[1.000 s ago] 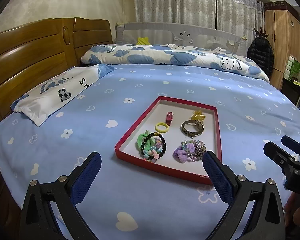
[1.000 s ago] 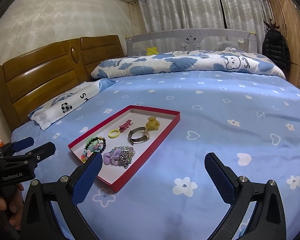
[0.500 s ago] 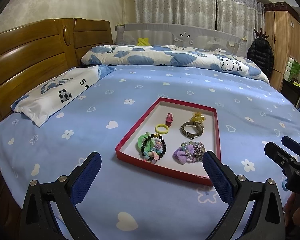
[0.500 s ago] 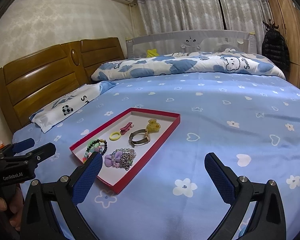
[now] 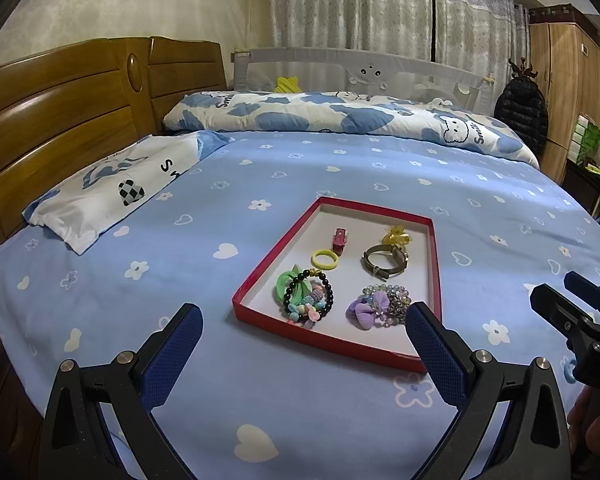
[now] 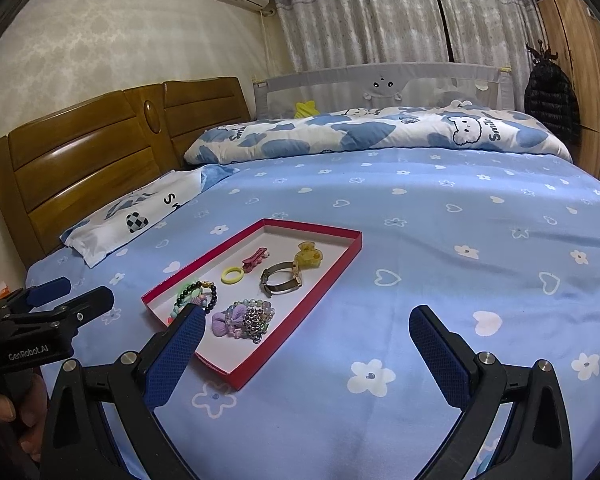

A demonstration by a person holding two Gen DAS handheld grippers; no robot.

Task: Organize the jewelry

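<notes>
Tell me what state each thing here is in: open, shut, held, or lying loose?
Left tool: open, holding nothing.
Right tool: open, holding nothing.
Tray: lidless, flat on the bed.
Watch: strap looped closed, loose in tray.
Yellow ring: loose in tray.
Red clip: loose in tray.
Black bracelet: lying on the green hair tie.
Curtains: drawn shut.

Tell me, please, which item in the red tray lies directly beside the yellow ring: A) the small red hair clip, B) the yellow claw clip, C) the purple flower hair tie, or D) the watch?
A: the small red hair clip lies just beyond the yellow ring in the red tray, while the other three lie farther off.
</notes>
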